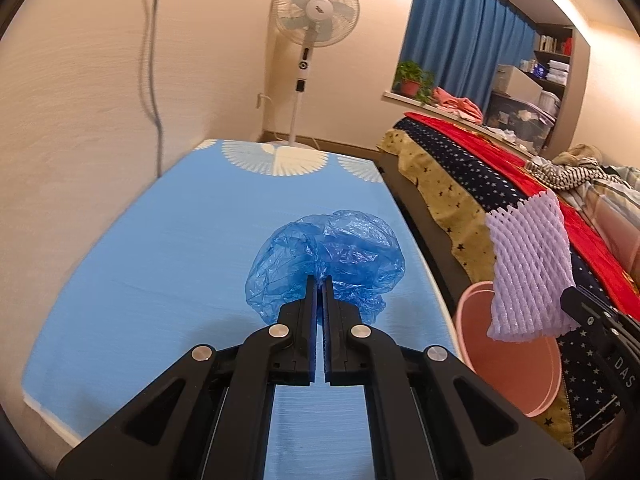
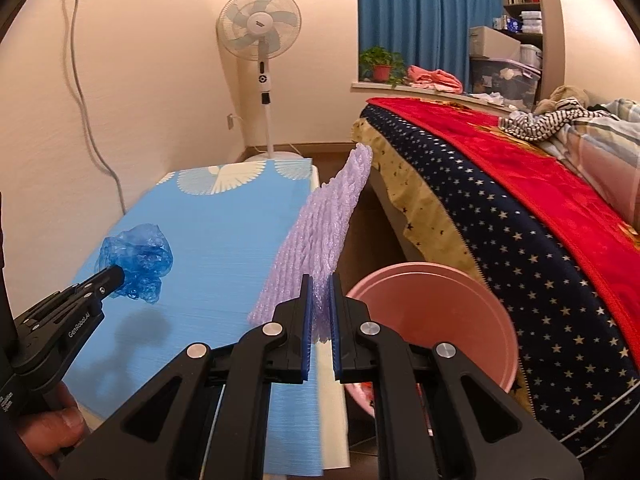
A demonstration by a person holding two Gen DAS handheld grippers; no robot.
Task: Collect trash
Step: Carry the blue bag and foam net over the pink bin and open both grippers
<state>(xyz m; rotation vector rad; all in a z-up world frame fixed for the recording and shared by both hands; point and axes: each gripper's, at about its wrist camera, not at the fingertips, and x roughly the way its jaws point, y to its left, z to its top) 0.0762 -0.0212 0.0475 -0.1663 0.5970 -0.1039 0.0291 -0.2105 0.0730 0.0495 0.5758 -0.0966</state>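
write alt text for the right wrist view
The right gripper pinches a lilac foam fruit net near a pink bucket. To its left, the left gripper holds a crumpled blue plastic bag above a blue-covered table.

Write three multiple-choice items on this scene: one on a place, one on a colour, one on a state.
1. Where does the pink bucket stand?
A. on the table
B. between table and bed
C. on the bed

2. What colour is the foam net?
A. pale purple
B. green
C. orange

3. How is the left gripper?
A. open, holding nothing
B. out of view
C. shut on the blue plastic bag

Key: B, it sits low between the table and the bed; A, the net is lilac; C, the fingers pinch the bag.
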